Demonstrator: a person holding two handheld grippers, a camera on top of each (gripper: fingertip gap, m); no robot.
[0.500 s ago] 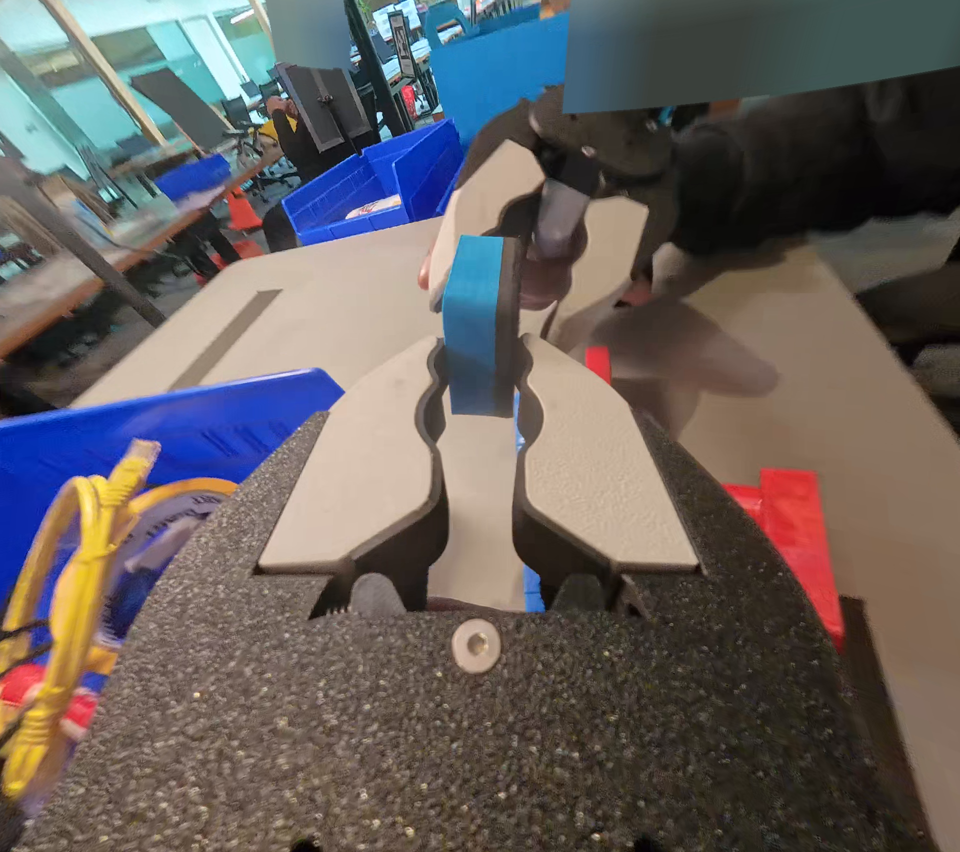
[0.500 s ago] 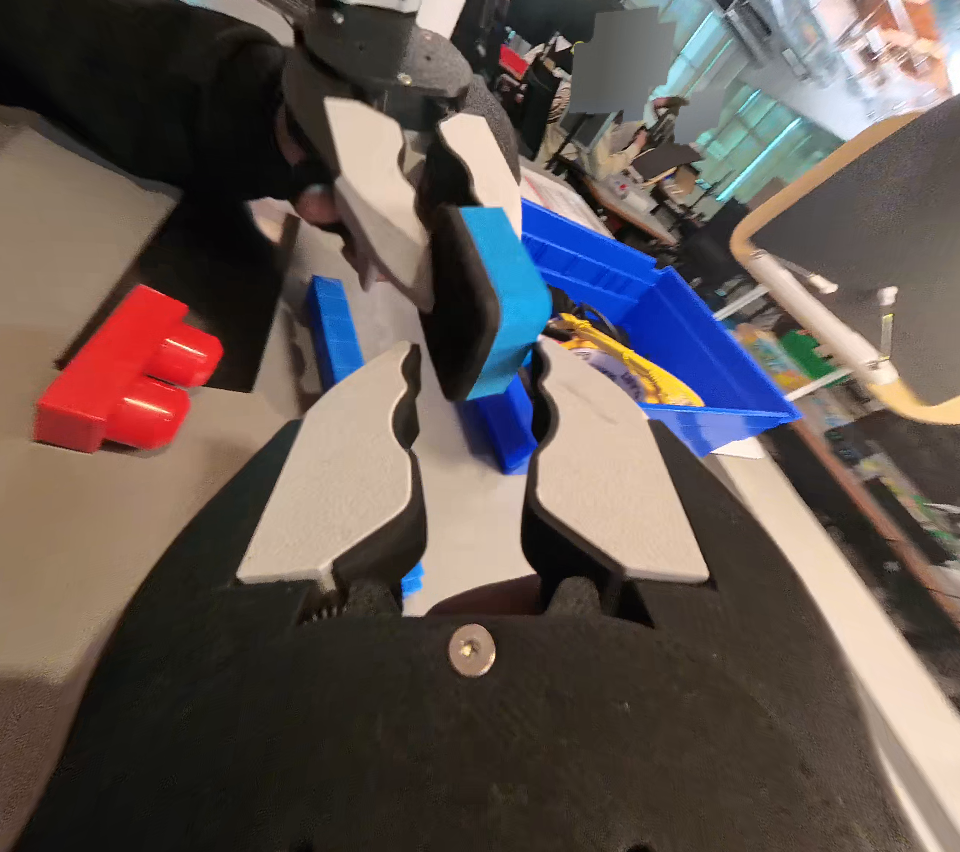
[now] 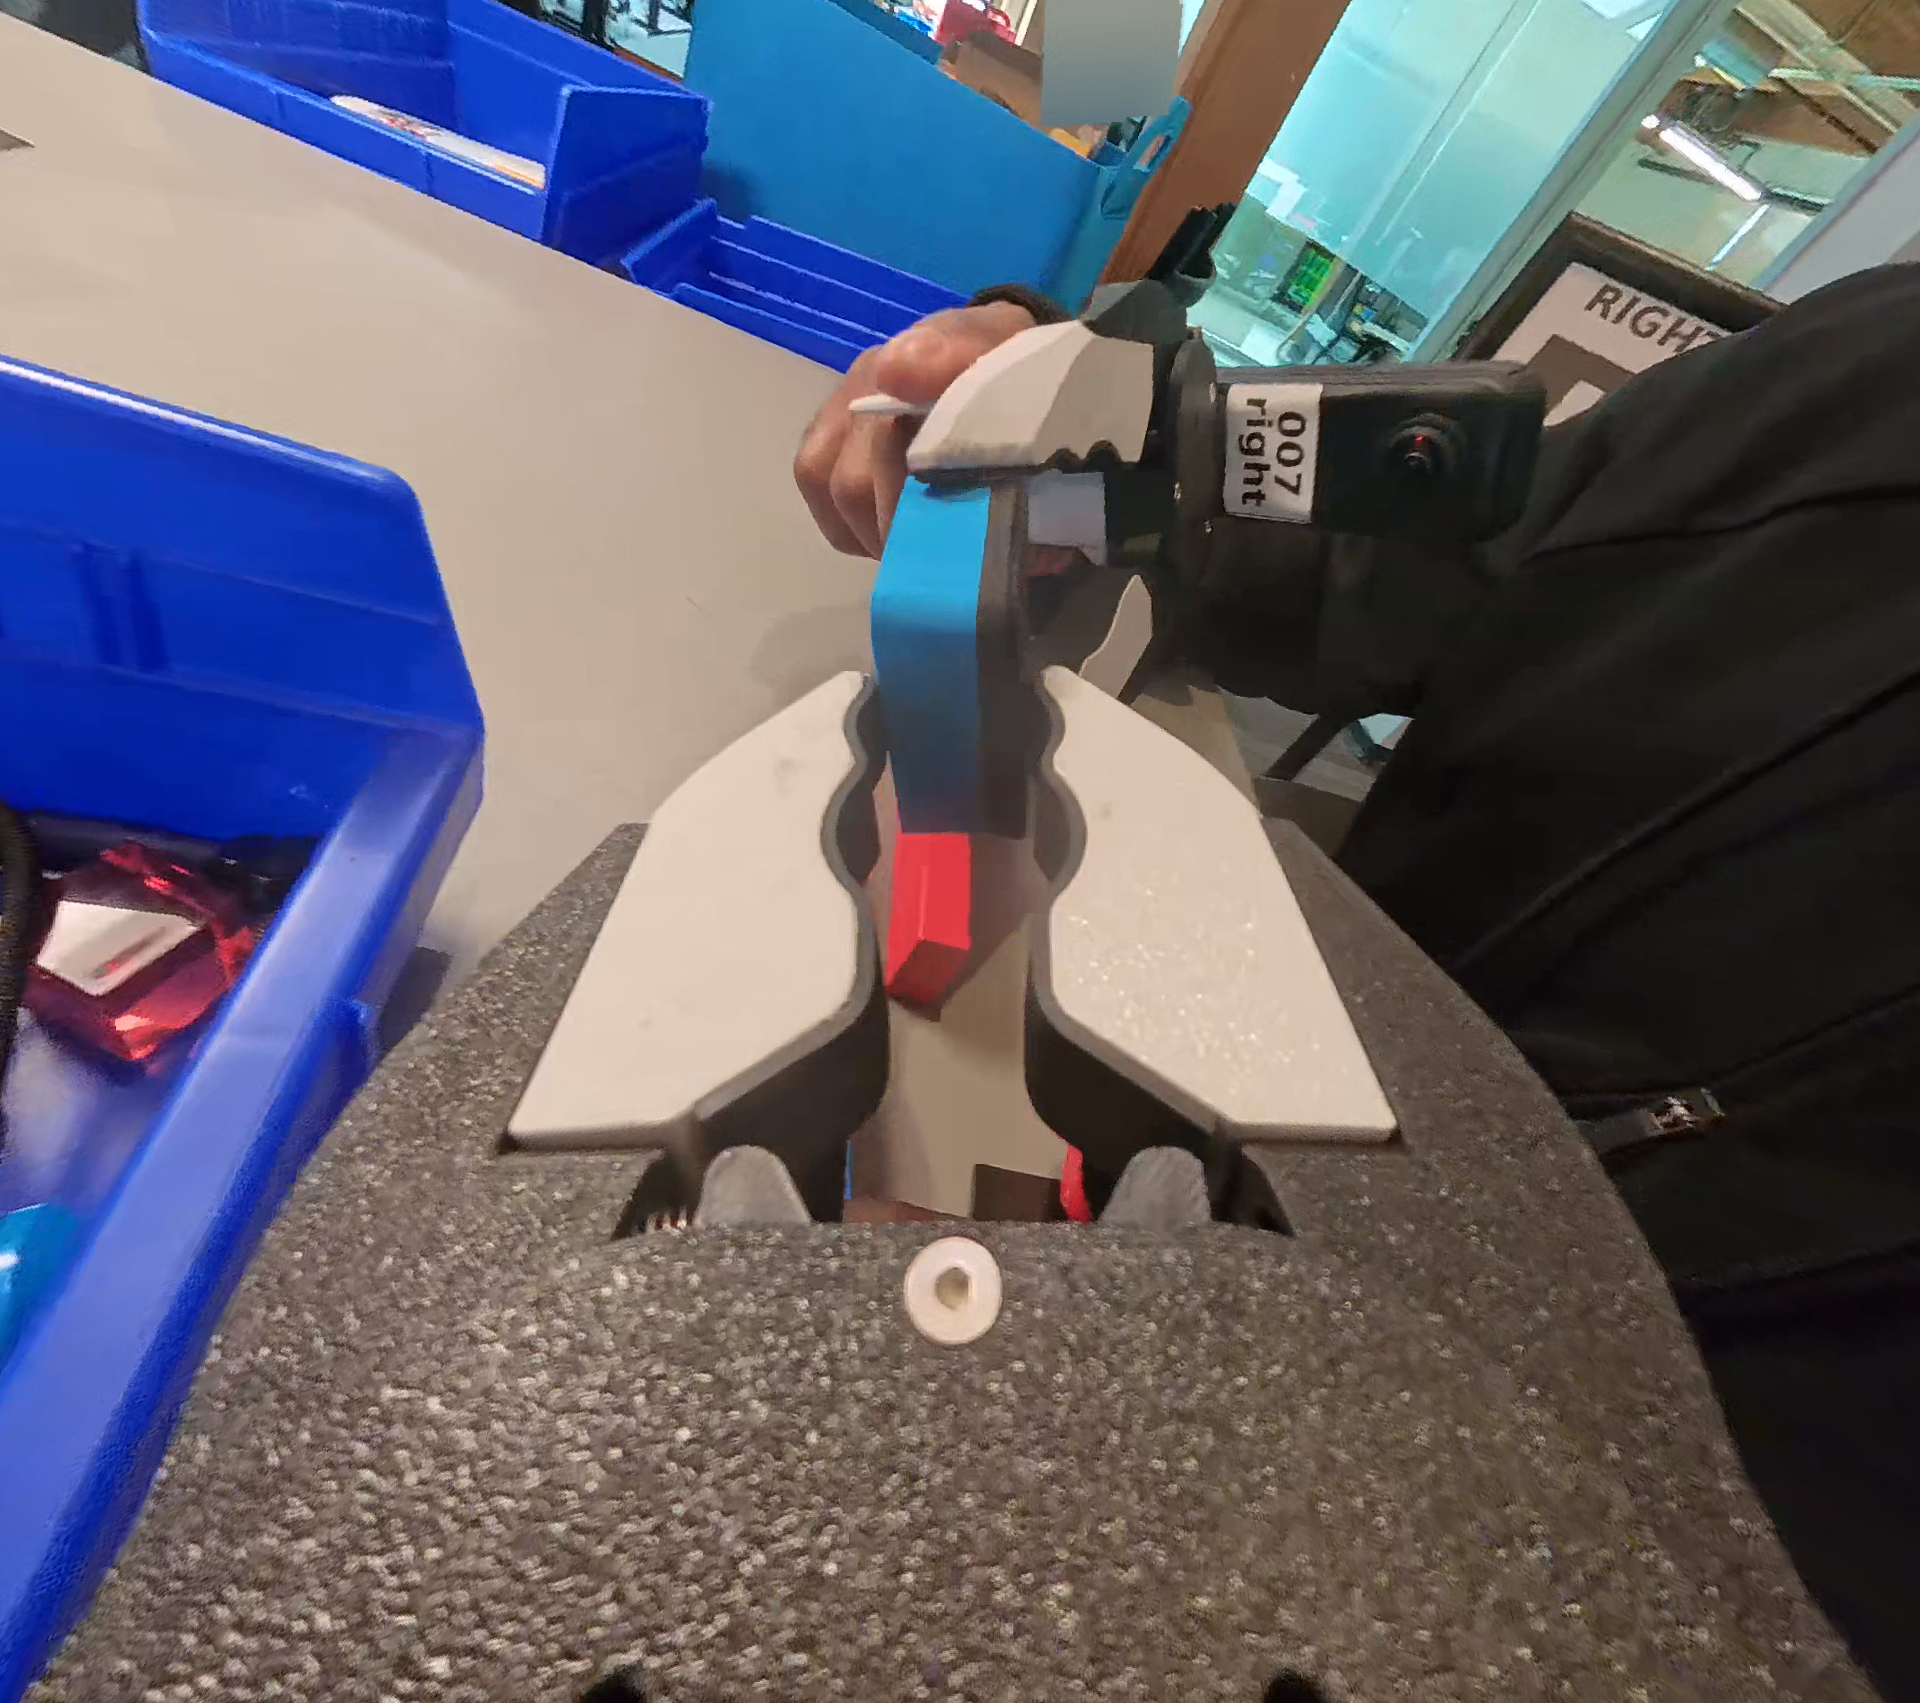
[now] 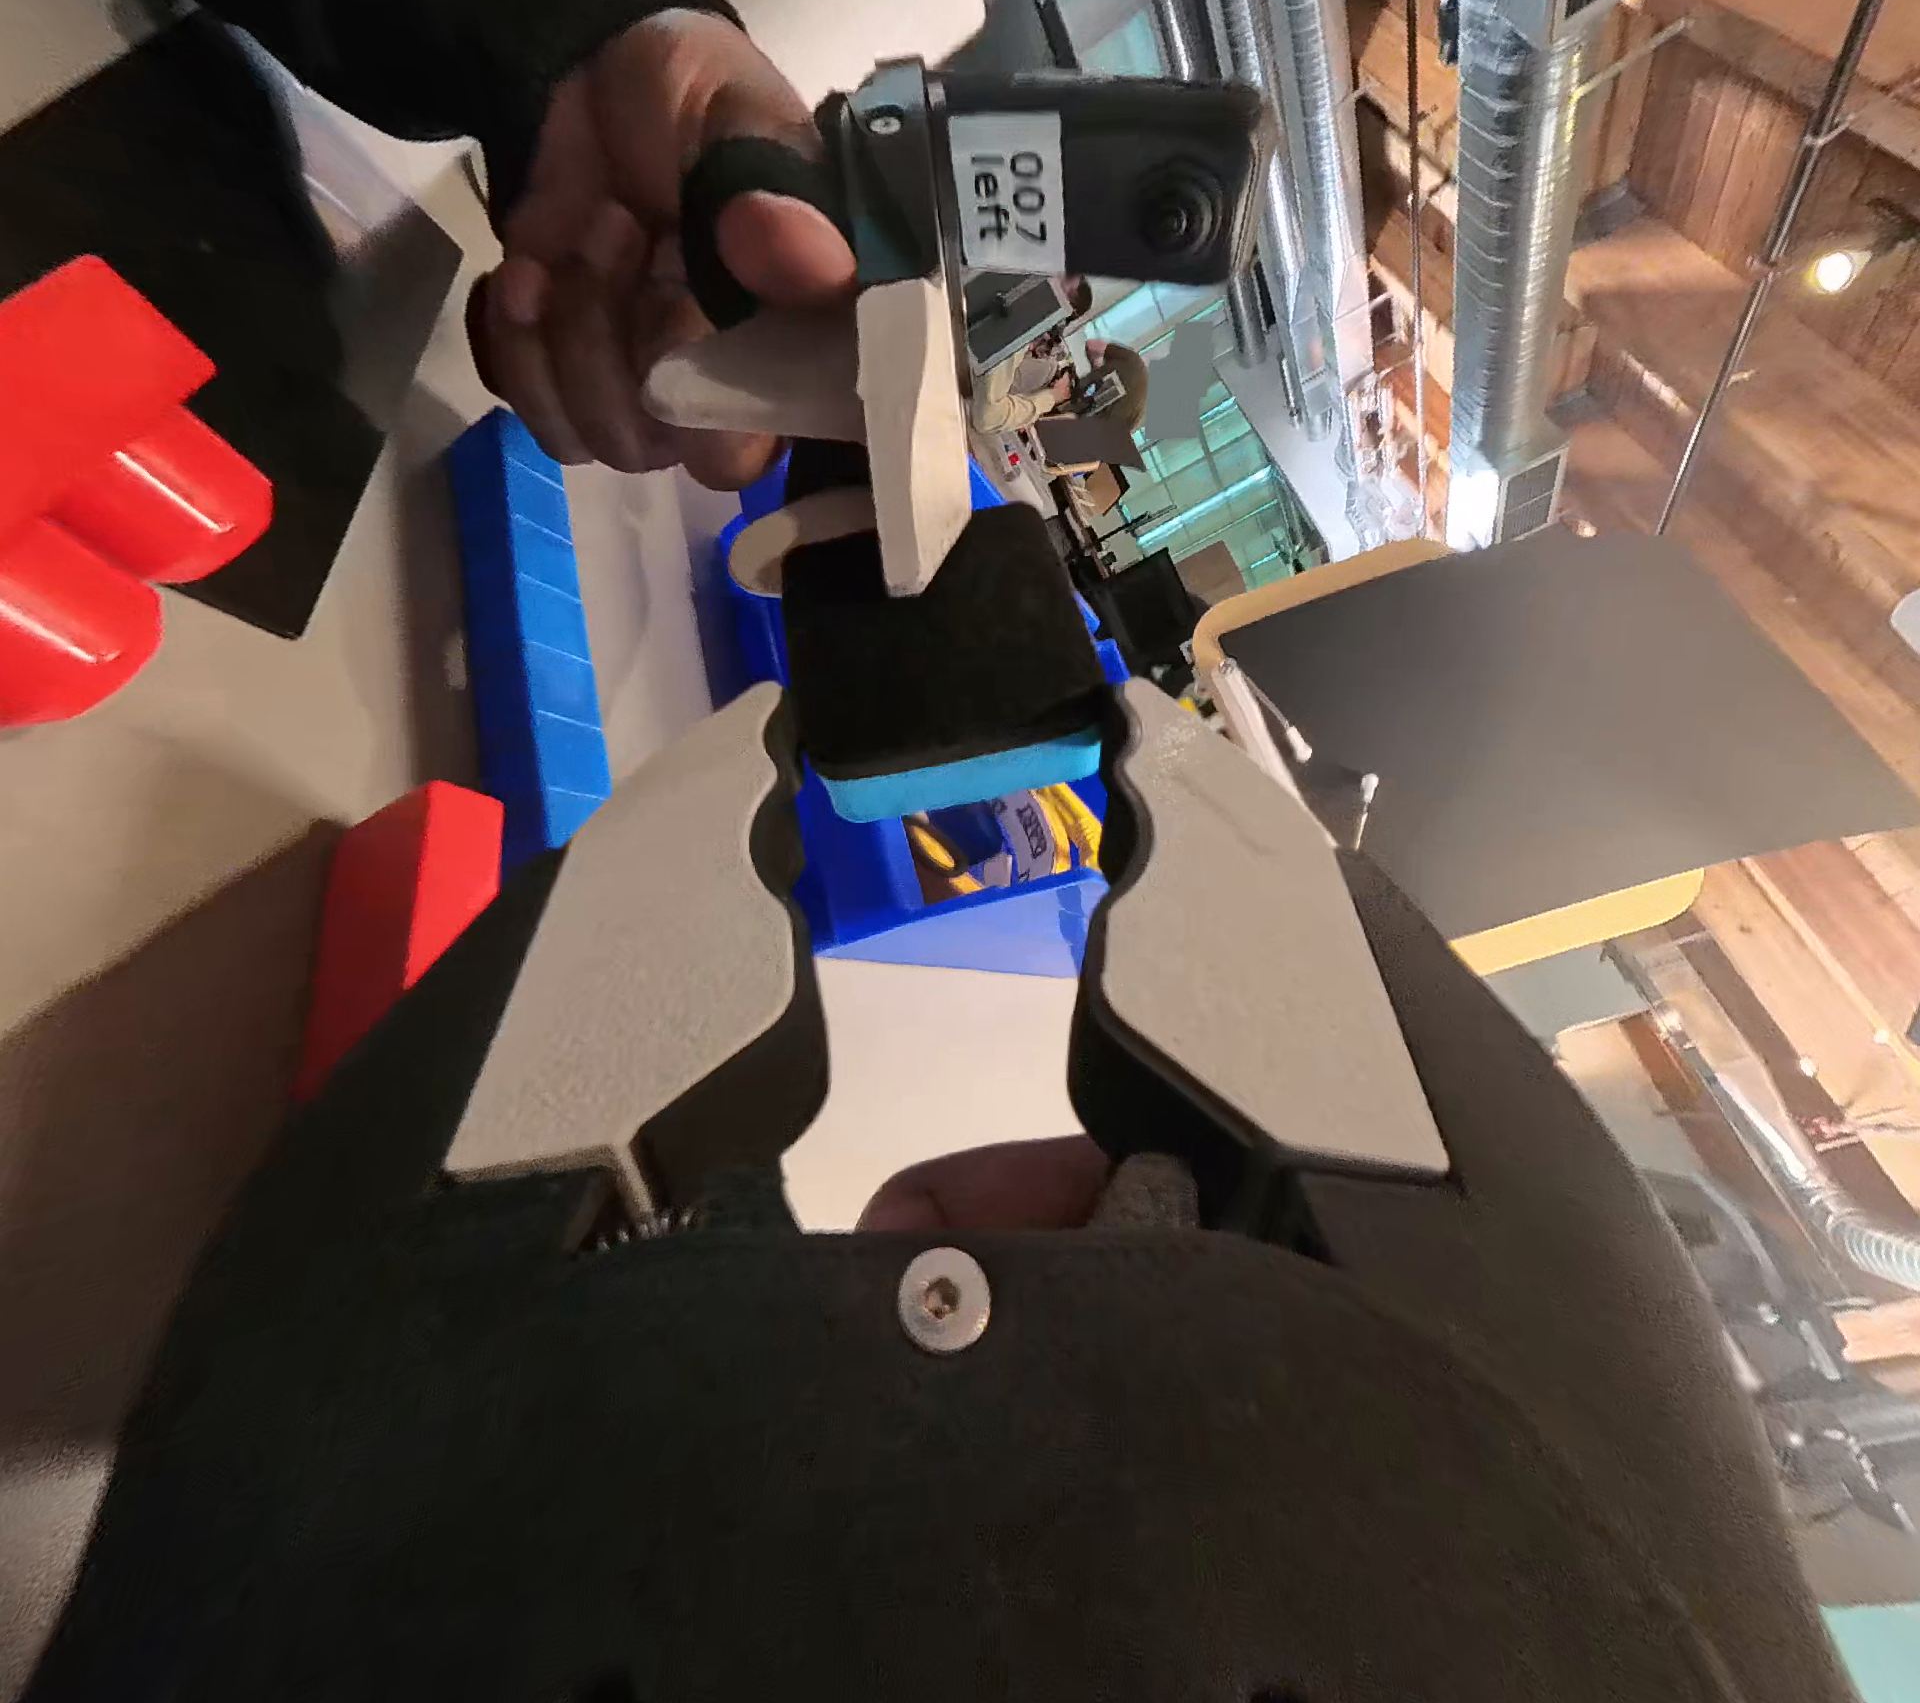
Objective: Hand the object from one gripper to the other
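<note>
The blue-and-black eraser block [image 3: 935, 677] is held in the air above the pale surface [image 3: 312, 365], between both tools. The left tongs [image 3: 951, 697] are clamped on its lower end, one finger against the blue face and the other against the black felt. The right tongs [image 4: 951, 718] grip the opposite end across its width, so both pairs hold it at once. In the right wrist view the black felt face [image 4: 935, 645] is turned toward the camera. Red blocks [image 4: 114, 490] and a long blue block [image 4: 530, 614] lie on the surface beneath, and a blue bin [image 3: 239, 718] of oddments sits at the surface's edge beside the left tongs.
</note>
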